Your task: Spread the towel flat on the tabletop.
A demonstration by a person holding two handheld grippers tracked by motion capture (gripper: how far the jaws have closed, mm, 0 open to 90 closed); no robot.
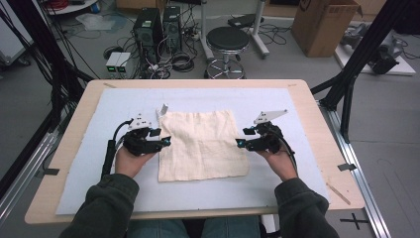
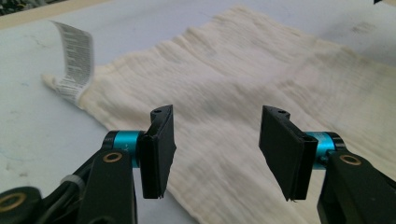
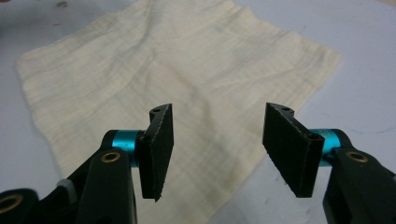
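Cream cloth (image 1: 202, 144) lies flat near the middle of the pale blue mat (image 1: 99, 129) on the wooden table (image 1: 54, 163), roughly square, light wrinkles. A white barcode tag (image 1: 162, 109) sticks up from its far-left corner; in the left gripper view the tag (image 2: 74, 60) curls upward off that corner.

Left gripper (image 1: 166, 141) sits at the cloth's left edge, held in the person's left hand (image 1: 130, 159), pointing right toward the cloth. Jaws are spread wide with nothing between them; in the left gripper view the cloth (image 2: 243, 93) lies under and beyond the gap.

Right gripper (image 1: 239, 143) mirrors it at the cloth's right edge, held in the right hand (image 1: 282, 161), pointing left. Jaws also spread, nothing pinched. In the right gripper view the cloth (image 3: 177, 65) runs under the jaws, its near edge just past the right jaw.

Can't tell whether either jaw tip touches the fabric.

Behind the table: black stool (image 1: 227, 42), two PC towers (image 1: 157, 25), cardboard box (image 1: 324, 22), loose cables on the floor.
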